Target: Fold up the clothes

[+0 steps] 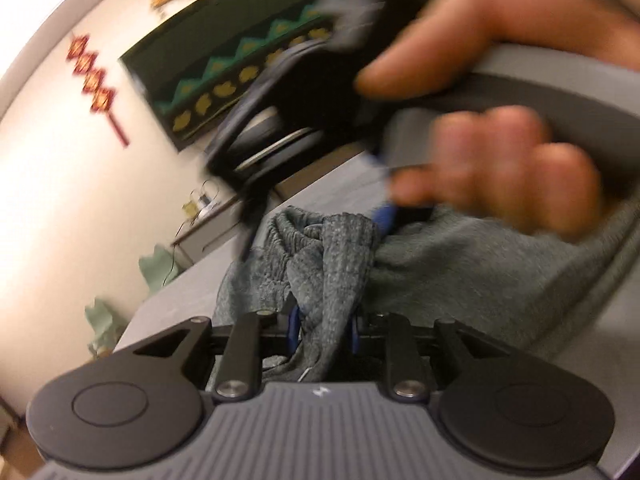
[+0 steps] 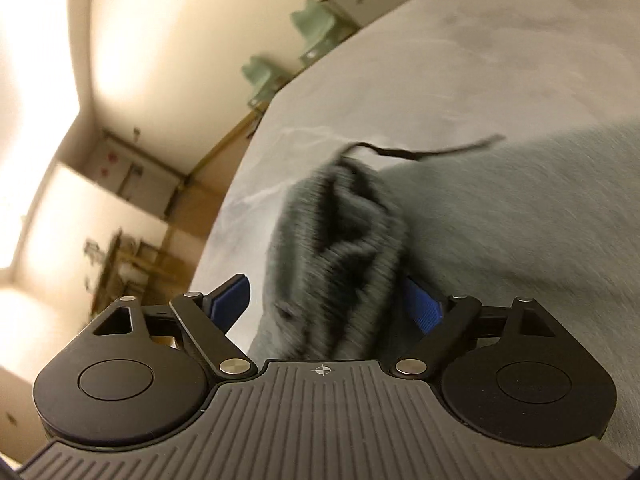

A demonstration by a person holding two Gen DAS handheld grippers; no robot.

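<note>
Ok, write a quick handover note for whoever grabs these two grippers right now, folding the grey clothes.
Left gripper: shut on a bunched fold of the grey garment, lifted off the bed.
Right gripper: open, pads clear of the cloth, with the ribbed waistband bunched between them. In the left view the person's hand holds this gripper close by.
Black drawstring trails loose over the sheet.
Done: garment gathered at one end, rest spread on the bed.
Left: no neat fold yet; probably lay it flat, smooth it and fold.
</note>
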